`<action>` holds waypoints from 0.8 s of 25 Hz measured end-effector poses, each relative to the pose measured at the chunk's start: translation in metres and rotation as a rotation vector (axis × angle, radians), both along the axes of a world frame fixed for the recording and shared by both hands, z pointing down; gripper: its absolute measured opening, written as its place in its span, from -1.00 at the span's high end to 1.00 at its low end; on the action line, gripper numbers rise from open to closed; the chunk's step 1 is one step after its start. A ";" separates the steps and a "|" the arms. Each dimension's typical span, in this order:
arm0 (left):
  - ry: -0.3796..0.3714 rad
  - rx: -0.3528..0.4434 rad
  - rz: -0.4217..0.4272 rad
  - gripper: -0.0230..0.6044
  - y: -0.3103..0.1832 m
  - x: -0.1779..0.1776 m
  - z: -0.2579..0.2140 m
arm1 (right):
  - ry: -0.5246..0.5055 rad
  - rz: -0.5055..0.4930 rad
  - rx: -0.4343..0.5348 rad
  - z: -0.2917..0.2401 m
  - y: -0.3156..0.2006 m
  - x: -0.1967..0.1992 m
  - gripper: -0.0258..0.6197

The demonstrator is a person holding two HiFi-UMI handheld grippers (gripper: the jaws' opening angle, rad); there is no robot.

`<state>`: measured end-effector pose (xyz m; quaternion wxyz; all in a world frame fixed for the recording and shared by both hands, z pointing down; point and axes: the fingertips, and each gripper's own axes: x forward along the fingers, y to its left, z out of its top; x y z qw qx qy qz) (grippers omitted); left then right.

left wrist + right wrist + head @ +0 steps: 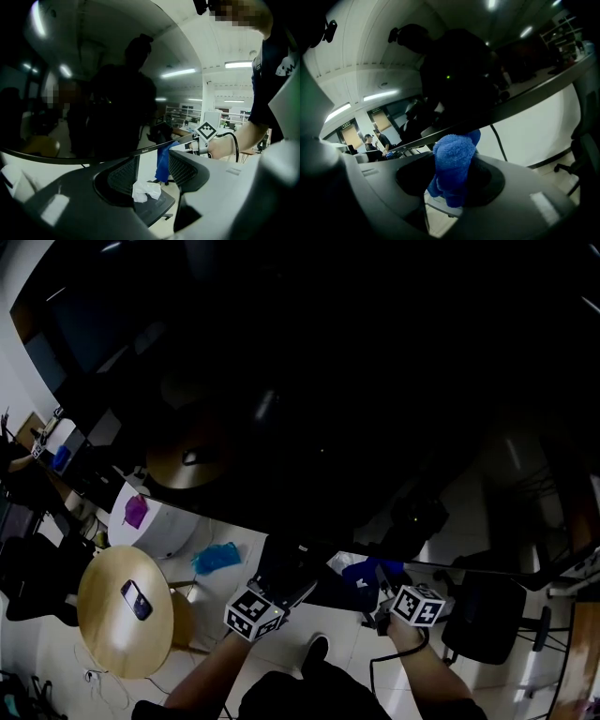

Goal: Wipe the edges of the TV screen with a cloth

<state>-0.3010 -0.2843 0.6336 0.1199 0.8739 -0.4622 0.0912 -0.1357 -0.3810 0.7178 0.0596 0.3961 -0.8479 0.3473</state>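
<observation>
The dark TV screen (337,390) fills most of the head view, and its lower edge (140,151) runs across the left gripper view. My right gripper (452,180) is shut on a folded blue cloth (452,166), and the cloth's top lies against the underside of that edge (525,103). In the head view the blue cloth (361,570) shows just below the screen, at my right gripper (380,582). My left gripper (150,173) stands open with nothing between its jaws, just left of the cloth (162,161) and under the same edge. In the head view the left gripper (295,590) points at the screen's bottom.
A round wooden table (98,629) with a phone (137,599) on it stands at the lower left. A light blue bundle (217,558) lies on the floor. A black chair (483,615) stands at the right. A crumpled white wad (146,191) lies on a dark seat below the screen.
</observation>
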 end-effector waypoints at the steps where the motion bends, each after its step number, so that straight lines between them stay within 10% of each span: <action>1: 0.004 0.001 -0.006 0.25 -0.002 -0.007 -0.001 | -0.008 0.002 -0.006 0.000 0.002 -0.005 0.37; 20: 0.075 -0.005 0.013 0.25 0.009 -0.148 0.012 | 0.045 0.025 -0.018 0.008 0.020 -0.116 0.37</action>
